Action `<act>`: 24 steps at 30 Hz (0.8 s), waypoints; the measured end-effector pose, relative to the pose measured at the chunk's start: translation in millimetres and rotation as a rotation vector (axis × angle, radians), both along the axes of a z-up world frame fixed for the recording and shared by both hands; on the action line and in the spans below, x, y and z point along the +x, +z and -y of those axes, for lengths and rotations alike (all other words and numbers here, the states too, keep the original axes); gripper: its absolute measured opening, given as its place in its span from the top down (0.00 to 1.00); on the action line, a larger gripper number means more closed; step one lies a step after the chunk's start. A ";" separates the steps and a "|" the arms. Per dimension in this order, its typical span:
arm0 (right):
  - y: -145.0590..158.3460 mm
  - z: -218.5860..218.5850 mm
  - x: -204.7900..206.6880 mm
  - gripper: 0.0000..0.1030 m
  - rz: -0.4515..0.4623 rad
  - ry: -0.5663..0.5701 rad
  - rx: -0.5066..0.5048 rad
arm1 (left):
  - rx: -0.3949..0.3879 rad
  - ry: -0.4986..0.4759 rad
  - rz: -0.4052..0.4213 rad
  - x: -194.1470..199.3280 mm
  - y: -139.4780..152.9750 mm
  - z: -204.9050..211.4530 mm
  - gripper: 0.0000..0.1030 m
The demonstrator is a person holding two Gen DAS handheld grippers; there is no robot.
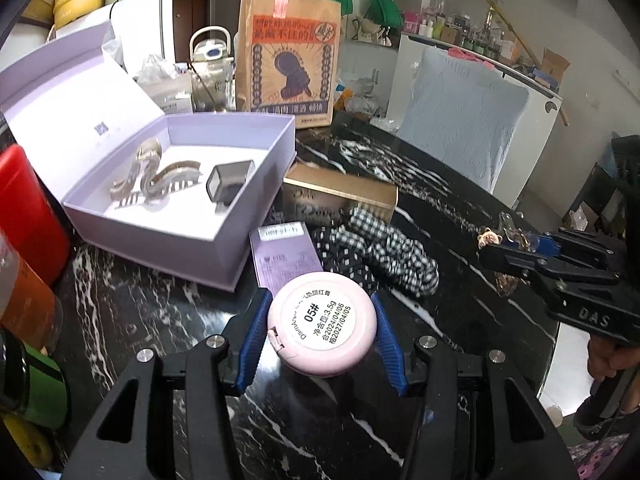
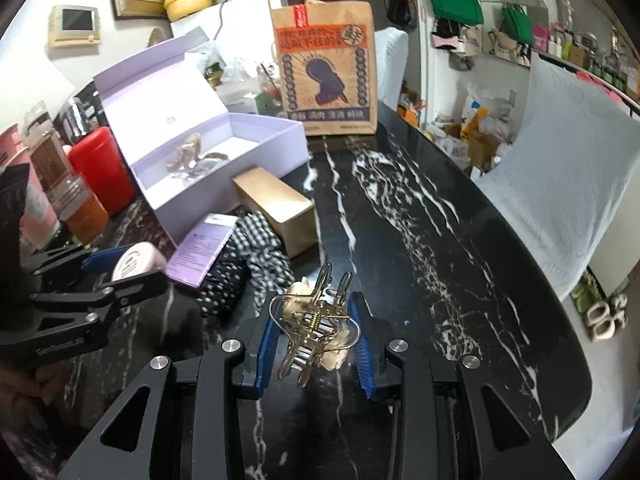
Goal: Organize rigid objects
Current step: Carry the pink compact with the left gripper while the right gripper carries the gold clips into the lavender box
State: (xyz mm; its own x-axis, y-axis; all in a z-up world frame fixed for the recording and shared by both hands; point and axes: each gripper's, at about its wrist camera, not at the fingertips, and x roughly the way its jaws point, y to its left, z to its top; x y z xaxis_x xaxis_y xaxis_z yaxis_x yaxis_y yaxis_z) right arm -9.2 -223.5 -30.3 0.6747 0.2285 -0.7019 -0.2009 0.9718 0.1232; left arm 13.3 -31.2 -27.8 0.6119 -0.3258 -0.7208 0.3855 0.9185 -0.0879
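My left gripper [image 1: 322, 326] is shut on a round pink compact [image 1: 320, 324], label side up, above the black marble table [image 1: 440, 208]. It also shows in the right wrist view [image 2: 136, 266]. My right gripper [image 2: 316, 336] is shut on a gold wire hair claw [image 2: 316, 328], also seen in the left wrist view [image 1: 504, 232]. An open lilac box [image 1: 224, 236] ahead to the left holds two hair claws [image 1: 156, 184] and a small dark cube [image 1: 230, 182].
A gold carton [image 1: 340, 192], a lilac card [image 1: 284, 256] and checked fabric scrunchies [image 1: 384, 252] lie beside the box. A brown paper bag [image 1: 288, 56] stands behind. Red and orange containers [image 1: 28, 216] crowd the left edge. A cloth-covered chair [image 1: 460, 120] stands beyond the table.
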 end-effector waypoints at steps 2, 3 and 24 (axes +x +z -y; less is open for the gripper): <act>6.6 -2.3 -0.1 0.68 0.011 0.019 0.000 | -0.005 0.005 0.014 3.6 6.0 0.6 0.51; 9.3 -3.4 0.2 0.68 0.016 0.027 -0.001 | -0.007 0.008 0.018 4.8 8.4 0.4 0.51; 54.3 -50.8 23.9 0.68 0.105 0.273 0.007 | -0.002 0.136 0.105 27.0 50.0 -28.3 0.51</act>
State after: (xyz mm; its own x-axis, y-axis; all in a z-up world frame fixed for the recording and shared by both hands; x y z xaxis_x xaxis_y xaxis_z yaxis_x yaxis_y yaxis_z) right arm 14.7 -172.8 23.9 0.6564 0.4158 -0.6295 -0.4665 0.8795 0.0945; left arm 40.3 -2.9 22.3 0.7221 -0.2363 -0.6502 0.2647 0.9627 -0.0558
